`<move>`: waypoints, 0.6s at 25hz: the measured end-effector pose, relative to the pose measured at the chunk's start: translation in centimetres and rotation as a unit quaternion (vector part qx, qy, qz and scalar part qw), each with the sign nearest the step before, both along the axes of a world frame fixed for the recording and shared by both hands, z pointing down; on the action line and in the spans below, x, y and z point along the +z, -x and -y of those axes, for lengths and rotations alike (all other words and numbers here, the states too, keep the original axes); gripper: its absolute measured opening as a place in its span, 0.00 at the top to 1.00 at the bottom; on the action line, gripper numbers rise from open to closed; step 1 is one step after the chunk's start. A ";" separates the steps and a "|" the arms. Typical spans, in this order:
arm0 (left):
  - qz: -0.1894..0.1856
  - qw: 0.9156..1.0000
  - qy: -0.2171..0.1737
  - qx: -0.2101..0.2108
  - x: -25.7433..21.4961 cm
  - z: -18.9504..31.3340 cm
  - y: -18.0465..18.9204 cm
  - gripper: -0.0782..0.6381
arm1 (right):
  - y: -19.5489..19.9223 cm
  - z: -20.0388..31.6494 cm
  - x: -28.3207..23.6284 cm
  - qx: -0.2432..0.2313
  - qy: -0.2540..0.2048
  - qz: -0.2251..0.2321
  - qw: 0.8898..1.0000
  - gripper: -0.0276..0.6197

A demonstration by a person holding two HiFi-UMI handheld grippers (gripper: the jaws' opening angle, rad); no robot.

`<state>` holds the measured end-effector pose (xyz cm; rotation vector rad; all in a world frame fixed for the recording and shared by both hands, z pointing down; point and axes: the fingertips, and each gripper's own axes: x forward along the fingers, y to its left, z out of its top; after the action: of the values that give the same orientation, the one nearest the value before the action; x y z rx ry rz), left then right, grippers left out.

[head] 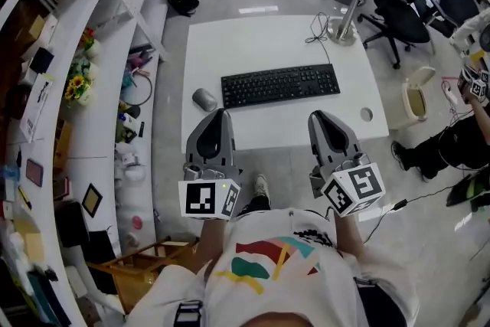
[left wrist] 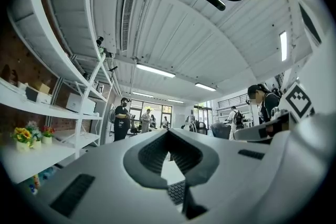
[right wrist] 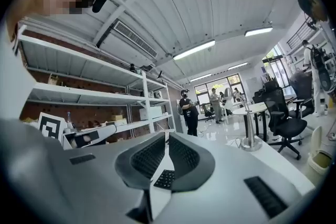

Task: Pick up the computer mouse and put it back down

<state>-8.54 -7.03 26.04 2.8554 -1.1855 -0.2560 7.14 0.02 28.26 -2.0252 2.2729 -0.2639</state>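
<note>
The grey computer mouse (head: 204,99) lies on the white table (head: 260,42), just left of the black keyboard (head: 280,84). My left gripper (head: 220,112) hovers over the table's near edge, slightly right of the mouse and nearer to me, and does not touch it. Its jaws meet at the tips with nothing between them. My right gripper (head: 315,116) is held level over the near right part of the table, shut and empty. In the left gripper view only a slice of the keyboard (left wrist: 177,191) shows under the left gripper (left wrist: 169,131). The right gripper (right wrist: 167,135) likewise shows keyboard (right wrist: 167,178) keys below it.
A cable and a round pole base (head: 342,31) sit at the table's far right corner, and a small round cable hole (head: 366,115) at its right side. White shelves (head: 107,80) with clutter run along the left. A black office chair (head: 402,0) and a bin (head: 417,94) stand to the right.
</note>
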 end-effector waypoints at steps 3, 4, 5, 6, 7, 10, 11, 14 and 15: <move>-0.005 1.000 0.008 0.013 0.5 5.4 -0.6 0.83 | 0.4 5.2 1.1 -0.014 0.016 0.003 1.000 0.93; -0.001 1.000 0.011 0.017 0.9 6.8 -0.8 0.83 | 0.7 6.6 1.5 -0.015 0.021 0.004 1.000 0.93; 0.003 1.000 0.013 0.020 1.2 8.0 -0.9 0.83 | 1.1 7.7 1.9 -0.015 0.027 0.003 1.000 0.93; 0.006 1.000 0.014 0.022 1.6 8.9 -0.8 0.83 | 1.6 8.7 2.4 -0.018 0.035 -0.002 0.999 0.93; 0.008 1.000 0.015 0.023 1.9 9.6 -0.7 0.83 | 2.2 9.6 3.1 -0.026 0.045 -0.013 0.999 0.93; 0.012 1.000 0.019 0.020 3.1 11.2 -0.6 0.83 | 4.0 12.3 5.4 -0.055 0.072 -0.067 0.994 0.74; 0.014 1.000 0.022 0.016 3.5 11.5 -0.7 0.83 | 4.5 12.9 5.9 -0.065 0.076 -0.077 0.992 0.73; 0.015 0.999 0.030 -0.004 4.3 12.0 -0.4 0.83 | 5.5 14.4 6.5 -0.094 0.082 -0.067 0.990 0.73; 0.015 0.999 0.033 -0.012 4.6 12.1 -0.2 0.83 | 5.7 14.8 6.6 -0.103 0.082 -0.062 0.989 0.73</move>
<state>-8.35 -19.10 30.59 2.8002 -1.2105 -0.1710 1.42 -14.83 34.87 -1.9294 2.6224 -0.3605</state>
